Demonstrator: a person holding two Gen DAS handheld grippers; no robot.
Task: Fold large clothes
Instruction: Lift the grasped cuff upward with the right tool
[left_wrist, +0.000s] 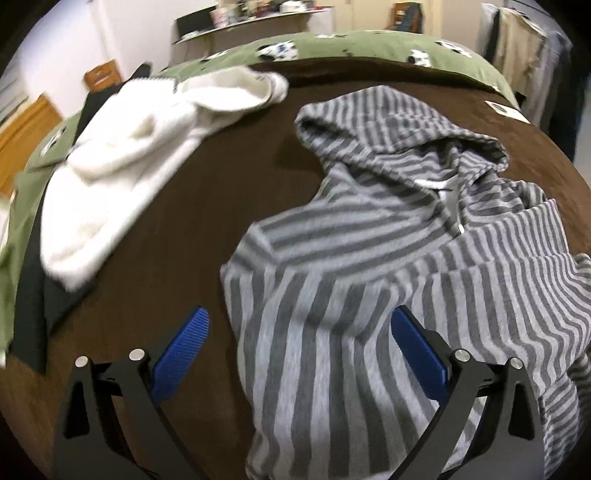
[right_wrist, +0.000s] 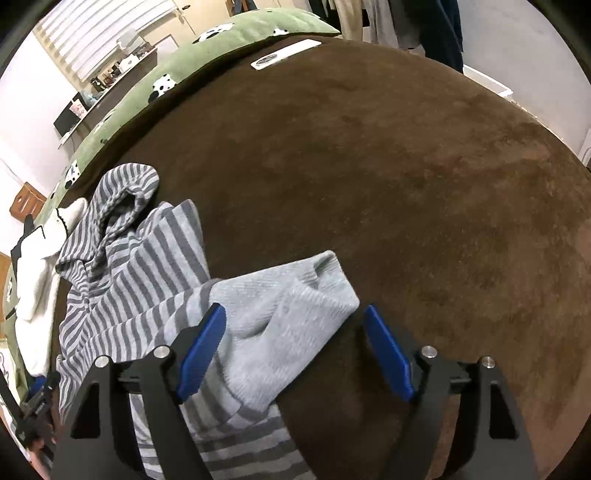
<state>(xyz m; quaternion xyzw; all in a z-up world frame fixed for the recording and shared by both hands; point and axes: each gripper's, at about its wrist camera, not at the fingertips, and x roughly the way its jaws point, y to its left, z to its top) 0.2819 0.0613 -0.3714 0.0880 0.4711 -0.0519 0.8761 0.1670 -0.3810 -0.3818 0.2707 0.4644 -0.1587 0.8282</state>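
Now we work on a bed, its brown blanket (right_wrist: 406, 166) spread wide, a green panda-print quilt (left_wrist: 369, 46) along the far edge. On the blanket's left side lies the striped hoodie (left_wrist: 369, 258), rumpled, hood toward the far side. A white fleece garment (left_wrist: 122, 177) sits apart at far left. The hoodie's plain grey cuff (right_wrist: 288, 325) lies on the blanket between the pads of our right tool (right_wrist: 293, 350), which stands wide and grips nothing. Our left tool (left_wrist: 299, 354) is also wide, hovering over the hoodie's near body. As we judge it, the sleeve is being laid out; we should flatten the body first, then pinch each sleeve at the cuff and draw it straight across, keeping the fabric taut.
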